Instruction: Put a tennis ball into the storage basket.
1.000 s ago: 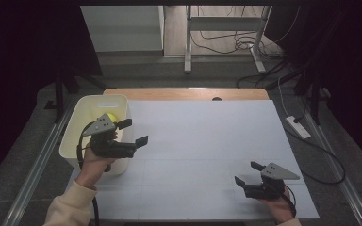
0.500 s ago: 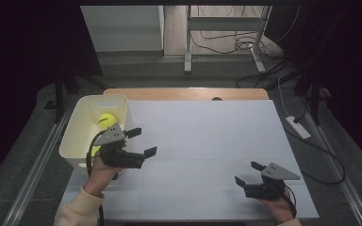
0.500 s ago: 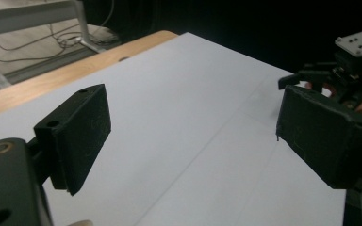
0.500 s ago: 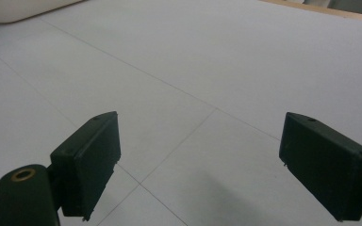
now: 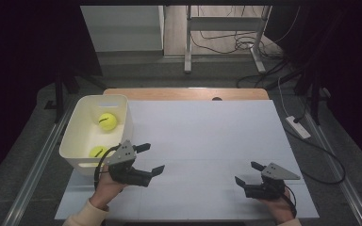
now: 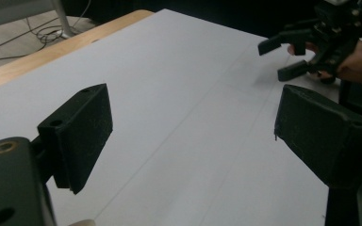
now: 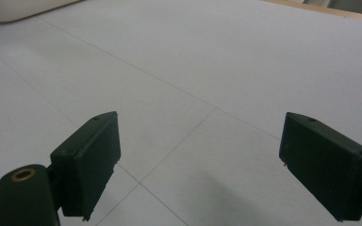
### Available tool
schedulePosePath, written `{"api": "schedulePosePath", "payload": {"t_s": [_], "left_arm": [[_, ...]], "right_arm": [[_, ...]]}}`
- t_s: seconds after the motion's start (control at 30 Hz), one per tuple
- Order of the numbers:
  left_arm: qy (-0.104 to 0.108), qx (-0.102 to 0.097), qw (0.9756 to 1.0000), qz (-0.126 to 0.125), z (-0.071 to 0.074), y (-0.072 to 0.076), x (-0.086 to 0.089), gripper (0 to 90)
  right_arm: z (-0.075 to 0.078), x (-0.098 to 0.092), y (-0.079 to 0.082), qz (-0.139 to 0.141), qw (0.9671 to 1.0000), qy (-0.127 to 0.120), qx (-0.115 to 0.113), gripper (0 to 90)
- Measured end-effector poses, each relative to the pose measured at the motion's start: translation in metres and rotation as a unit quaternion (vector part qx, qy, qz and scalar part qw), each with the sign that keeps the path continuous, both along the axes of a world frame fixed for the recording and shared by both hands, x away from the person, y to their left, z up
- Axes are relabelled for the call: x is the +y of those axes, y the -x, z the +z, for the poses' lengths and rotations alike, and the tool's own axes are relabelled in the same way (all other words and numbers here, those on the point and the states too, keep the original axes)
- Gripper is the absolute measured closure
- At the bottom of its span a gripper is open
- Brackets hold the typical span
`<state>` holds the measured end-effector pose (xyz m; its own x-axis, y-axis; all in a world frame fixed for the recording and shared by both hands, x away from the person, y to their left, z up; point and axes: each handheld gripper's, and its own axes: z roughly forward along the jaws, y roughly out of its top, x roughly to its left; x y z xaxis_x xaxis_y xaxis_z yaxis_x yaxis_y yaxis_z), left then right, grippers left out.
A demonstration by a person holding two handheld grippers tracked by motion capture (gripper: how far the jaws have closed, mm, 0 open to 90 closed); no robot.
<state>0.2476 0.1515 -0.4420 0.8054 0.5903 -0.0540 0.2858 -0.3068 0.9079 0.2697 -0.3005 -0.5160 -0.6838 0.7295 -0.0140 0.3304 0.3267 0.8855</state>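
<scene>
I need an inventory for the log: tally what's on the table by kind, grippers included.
Yellow tennis balls: 2, one at the far end of the bin and one at the near end
White bin: 1
Grippers: 2, left gripper and right gripper
Total: 5

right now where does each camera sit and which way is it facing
High view: fixed above the person's side, looking forward and down on the table, bin, both hands, left gripper and right gripper.
Left gripper view: rides the left gripper, looks between its open jaws across the table to the right gripper.
Right gripper view: looks between its open jaws toward the bin.
All share the white tabletop.
</scene>
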Motion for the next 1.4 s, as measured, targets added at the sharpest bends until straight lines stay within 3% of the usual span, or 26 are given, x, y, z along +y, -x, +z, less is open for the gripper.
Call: {"api": "schedulePosePath", "payload": {"t_s": [0.2, 0.77, 1.0, 1.2, 1.4], "left_arm": [[-0.012, 0.009, 0.9999, 0.0, -0.016, 0.008, 0.002, 12.2], [-0.018, 0.044, 0.9985, 0.028, -0.062, 0.019, 0.025, 12.3], [-0.02, 0.056, 0.9977, 0.032, -0.074, 0.02, 0.03, 12.2], [-0.02, 0.054, 0.9976, 0.039, -0.077, 0.023, 0.034, 11.8], [-0.017, 0.05, 0.9975, 0.046, -0.079, 0.025, 0.041, 11.8]], "right_arm": [[0.0, 0.001, 0.0, 0.0, 1.0, 0.001, 0.0, 13.5], [0.0, 0.003, 0.001, 0.012, 0.9999, -0.004, -0.004, 13.1], [0.0, 0.004, 0.002, 0.02, 0.9998, -0.004, -0.004, 12.9], [0.0, 0.004, 0.002, 0.026, 0.9997, -0.005, -0.002, 12.8], [0.0, 0.007, 0.004, 0.05, 0.9987, -0.011, 0.0, 12.6]]}}
